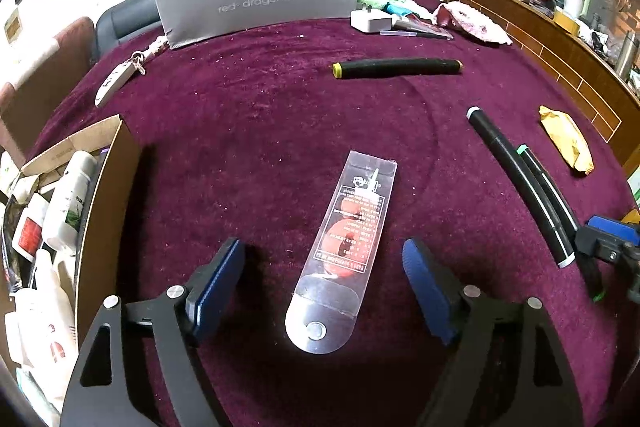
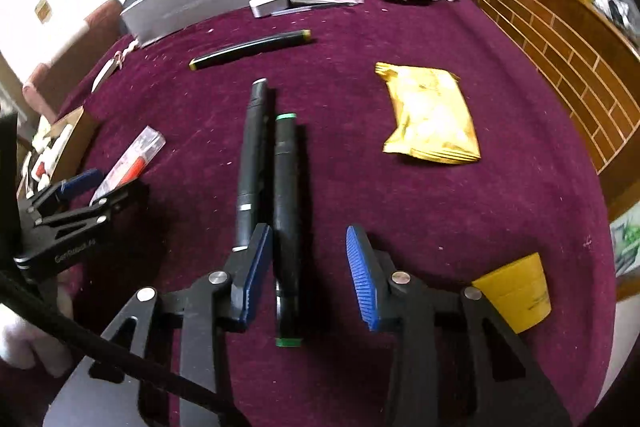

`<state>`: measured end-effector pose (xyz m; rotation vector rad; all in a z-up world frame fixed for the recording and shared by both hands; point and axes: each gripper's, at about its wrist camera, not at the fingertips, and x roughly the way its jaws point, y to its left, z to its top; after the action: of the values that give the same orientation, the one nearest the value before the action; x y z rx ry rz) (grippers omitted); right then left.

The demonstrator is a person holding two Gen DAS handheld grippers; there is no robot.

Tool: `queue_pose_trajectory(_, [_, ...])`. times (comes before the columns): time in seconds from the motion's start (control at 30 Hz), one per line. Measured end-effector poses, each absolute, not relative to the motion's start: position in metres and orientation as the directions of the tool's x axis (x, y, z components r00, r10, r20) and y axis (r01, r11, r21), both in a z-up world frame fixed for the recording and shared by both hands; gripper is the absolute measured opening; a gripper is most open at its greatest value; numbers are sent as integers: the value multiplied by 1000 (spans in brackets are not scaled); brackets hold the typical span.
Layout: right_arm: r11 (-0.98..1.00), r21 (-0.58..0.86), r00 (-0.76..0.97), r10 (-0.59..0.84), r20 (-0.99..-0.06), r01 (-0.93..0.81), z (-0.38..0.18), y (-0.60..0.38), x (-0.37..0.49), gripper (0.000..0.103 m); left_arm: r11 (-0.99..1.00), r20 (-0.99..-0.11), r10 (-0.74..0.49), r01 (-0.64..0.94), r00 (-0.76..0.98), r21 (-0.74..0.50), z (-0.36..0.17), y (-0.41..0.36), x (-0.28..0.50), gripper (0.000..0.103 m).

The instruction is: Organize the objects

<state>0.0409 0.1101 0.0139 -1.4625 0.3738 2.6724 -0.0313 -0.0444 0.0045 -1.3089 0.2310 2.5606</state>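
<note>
Left wrist view: the left gripper [image 1: 324, 287] is hanging with jaws apart over a clear packet [image 1: 344, 251] lying between them, untouched, on the maroon tablecloth [image 1: 260, 131]. A cardboard box [image 1: 104, 195] of bottles is crowding the table's left edge; open cloth is stretching ahead to a grey box [image 1: 260, 1].

Right wrist view: the right gripper [image 2: 308, 275] is straddling a green-capped marker [image 2: 286, 227], pads seemingly not pressing it. A second marker [image 2: 252, 163] is lying just beside, a yellow packet [image 2: 432, 115] sitting well apart toward the right edge.
</note>
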Motion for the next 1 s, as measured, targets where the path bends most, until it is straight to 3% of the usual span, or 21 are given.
queue_pose_trajectory(0.13, [-973, 136, -522, -19, -852, -187, 11, 109, 30, 37, -953, -820, 156, -302, -550, 22, 3, -42, -36, 87])
queue_pose_trajectory(0.27, [-989, 49, -508, 29, -861, -138, 10, 87, 11, 37, -952, -842, 161, -306, -514, 4, 0, -38, -48, 102])
queue_pose_trajectory(0.43, [-994, -38, -513, 88, -854, -107, 8, 71, 0, 37, -938, -833, 180, -345, -523, 14, -1, -27, -51, 102])
queue_pose_trajectory(0.53, [-993, -19, -525, 77, -848, -115, 8, 73, 2, 36, -921, -819, 222, -390, -529, 2, 3, -24, -44, 83])
queue_pose_trajectory(0.6, [-993, -8, -532, 69, -844, -115, 8, 75, 5, 25, -905, -811, 261, -425, -524, -17, 8, -21, -38, 31])
queue_pose_trajectory(0.63, [-993, -7, -533, 70, -843, -120, 8, 75, 6, 20, -900, -815, 283, -435, -506, -42, 11, -20, -35, 23])
queue_pose_trajectory(0.7, [-992, 26, -531, 45, -846, -125, 10, 79, 9, 12, -904, -812, 282, -424, -511, -48, 12, -19, -30, 23])
queue_pose_trajectory(1.0, [-985, 115, -565, -23, -825, -128, 24, 85, 36, 12, -908, -802, 334, -397, -496, -133, 16, -38, 7, 23])
